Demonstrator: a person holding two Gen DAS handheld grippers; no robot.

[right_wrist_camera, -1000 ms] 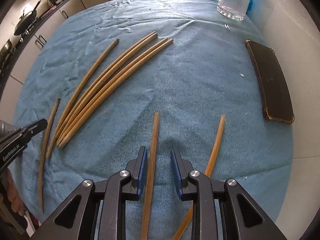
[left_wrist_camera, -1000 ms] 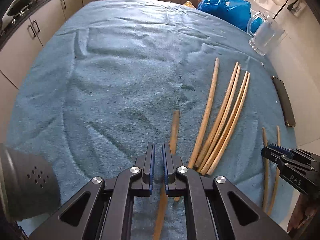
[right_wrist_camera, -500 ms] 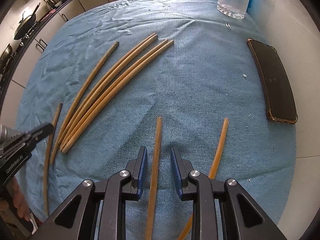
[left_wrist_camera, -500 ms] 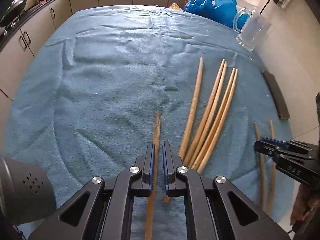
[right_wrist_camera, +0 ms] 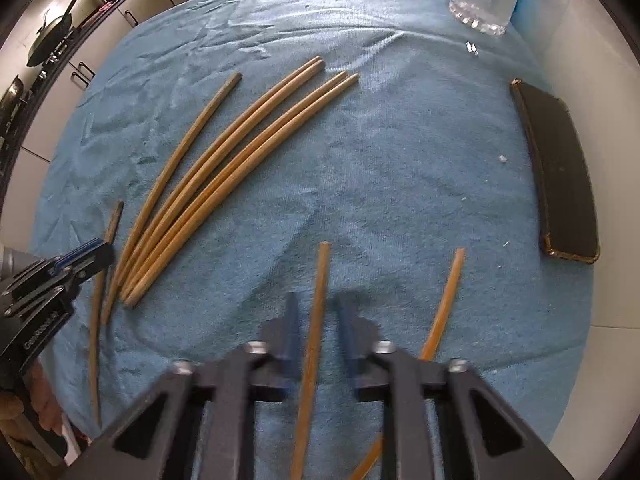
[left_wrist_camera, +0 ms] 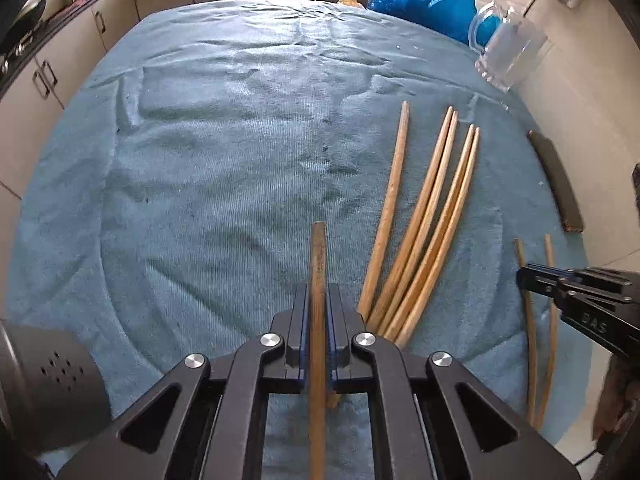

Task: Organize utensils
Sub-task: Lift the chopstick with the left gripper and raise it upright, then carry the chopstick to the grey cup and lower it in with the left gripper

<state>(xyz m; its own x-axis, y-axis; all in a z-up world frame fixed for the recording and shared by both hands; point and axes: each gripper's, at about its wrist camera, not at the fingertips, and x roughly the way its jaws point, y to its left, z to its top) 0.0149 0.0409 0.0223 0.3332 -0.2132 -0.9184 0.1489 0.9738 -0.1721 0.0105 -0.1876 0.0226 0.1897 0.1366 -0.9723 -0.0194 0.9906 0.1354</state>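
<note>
Wooden chopstick (left_wrist_camera: 318,264) between left tongs (left_wrist_camera: 318,312) — blue towel (left_wrist_camera: 220,160) beneath.

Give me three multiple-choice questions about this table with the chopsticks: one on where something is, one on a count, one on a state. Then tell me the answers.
1. Where is the clear glass mug?
A. In the middle of the blue terry towel
B. At the towel's far right edge, beside the crumpled blue plastic bag
C. At the near edge, lying on its side

2. How many sticks are in the fanned bunch of wooden chopsticks?
A. Three
B. Five
C. Eight

3. What is the left gripper doing?
A. Wide open over bare towel
B. Shut on nothing
C. Shut on a single wooden chopstick

Answers:
1 B, since the mug stands by the bag at the far right.
2 B, since one stick and two pairs lie there.
3 C, since both pads press against the stick.
</note>
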